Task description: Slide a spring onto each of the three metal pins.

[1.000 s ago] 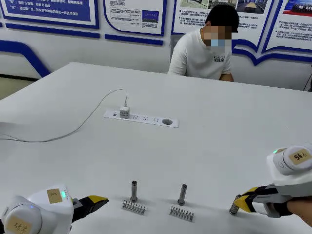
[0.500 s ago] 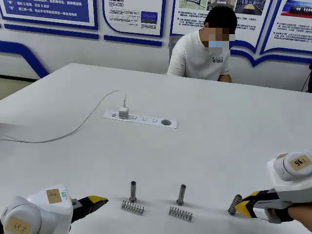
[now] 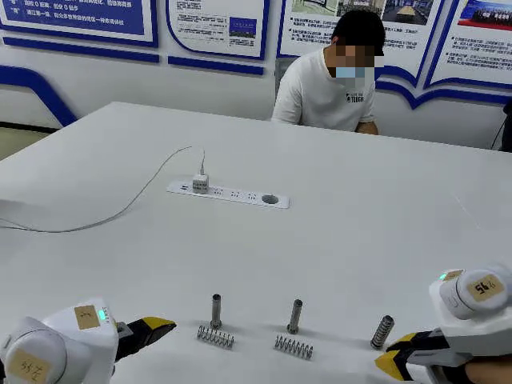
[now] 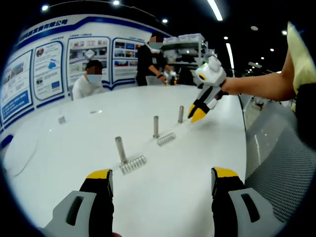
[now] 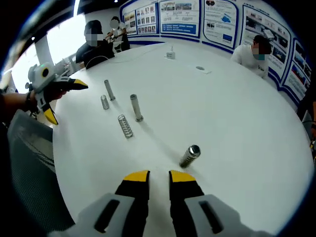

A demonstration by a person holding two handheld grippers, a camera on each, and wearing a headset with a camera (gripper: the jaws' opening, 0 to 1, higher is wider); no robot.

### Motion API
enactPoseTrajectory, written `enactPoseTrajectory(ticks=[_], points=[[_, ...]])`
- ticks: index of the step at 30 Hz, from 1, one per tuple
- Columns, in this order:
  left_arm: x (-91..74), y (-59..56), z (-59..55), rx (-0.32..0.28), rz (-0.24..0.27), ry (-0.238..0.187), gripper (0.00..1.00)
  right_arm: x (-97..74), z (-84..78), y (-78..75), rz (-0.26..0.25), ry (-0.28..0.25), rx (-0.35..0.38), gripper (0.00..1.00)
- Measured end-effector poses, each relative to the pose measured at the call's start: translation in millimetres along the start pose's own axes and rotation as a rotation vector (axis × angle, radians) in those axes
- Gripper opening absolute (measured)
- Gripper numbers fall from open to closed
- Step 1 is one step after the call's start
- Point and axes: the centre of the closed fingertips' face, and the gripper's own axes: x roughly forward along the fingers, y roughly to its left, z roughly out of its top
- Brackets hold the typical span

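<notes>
Three metal pins stand in a row near the table's front edge. The left pin (image 3: 216,310) (image 4: 121,149) and the middle pin (image 3: 295,316) (image 4: 156,126) are bare, each with a loose spring (image 3: 216,337) (image 3: 294,346) lying in front of it. The right pin (image 3: 382,331) (image 5: 190,155) wears a spring. Just behind that pin, apart from it, my right gripper (image 3: 394,354) (image 5: 158,177) has a narrow gap between its jaws and nothing in them. My left gripper (image 3: 152,326) (image 4: 162,174) is wide open and empty, to the left of the left pin.
A white power strip (image 3: 229,194) with a plugged-in charger and a cable lies mid-table. A person in a white shirt (image 3: 328,88) sits at the far side. Bare white table (image 3: 360,232) lies between the strip and the pins.
My right gripper has let go of the spring on the right pin and drawn back toward me. The spring stays on the pin. The left gripper has barely moved.
</notes>
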Motion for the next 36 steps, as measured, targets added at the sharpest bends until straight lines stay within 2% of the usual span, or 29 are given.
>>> enactPoseTrajectory(ticks=[11,23,36], points=[[-1.6,1.3,0.7,0.001,0.004,-0.003,0.83,13.8,15.8,28.6,0.066,0.0,-0.089,0.17],[-1.2,1.7,-0.1,-0.001,0.004,-0.002,0.83,26.7,34.5,41.8,0.106,0.0,-0.166,0.17],[-2.1,1.8,-1.4,-0.004,0.005,0.003,0.83,45.0,43.9,51.4,0.153,-0.002,-0.224,0.17]])
